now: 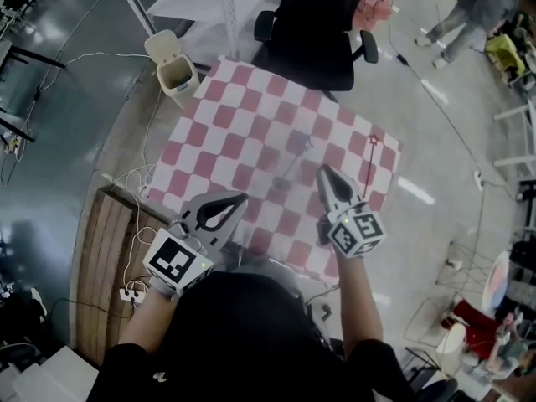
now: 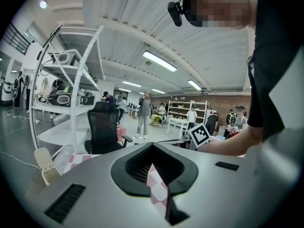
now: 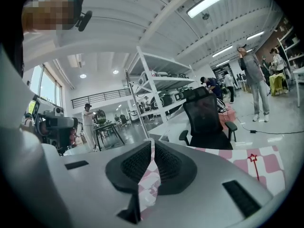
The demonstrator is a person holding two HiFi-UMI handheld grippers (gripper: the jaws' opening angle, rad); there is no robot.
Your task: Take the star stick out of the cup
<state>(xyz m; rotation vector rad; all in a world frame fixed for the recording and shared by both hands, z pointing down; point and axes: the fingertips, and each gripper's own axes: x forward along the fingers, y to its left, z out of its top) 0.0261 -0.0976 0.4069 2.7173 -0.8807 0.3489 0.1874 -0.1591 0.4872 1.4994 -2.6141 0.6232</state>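
The star stick (image 1: 369,164), thin and red with a star at its far end, lies flat on the red-and-white checked cloth (image 1: 243,115) near the table's right edge. The right gripper view shows the star stick (image 3: 254,164) to the right of the jaws. A faint see-through shape (image 1: 295,149) stands mid-cloth; whether it is the cup I cannot tell. My right gripper (image 1: 323,172) hovers over the near right part of the cloth, shut and empty, left of the stick. My left gripper (image 1: 241,198) sits at the near edge, jaws together, holding nothing.
A black office chair (image 1: 314,32) stands at the table's far side. A white bin (image 1: 173,69) is on the floor at the far left corner. A wooden slatted platform (image 1: 105,254) with cables lies left of the table. People stand far off at the right.
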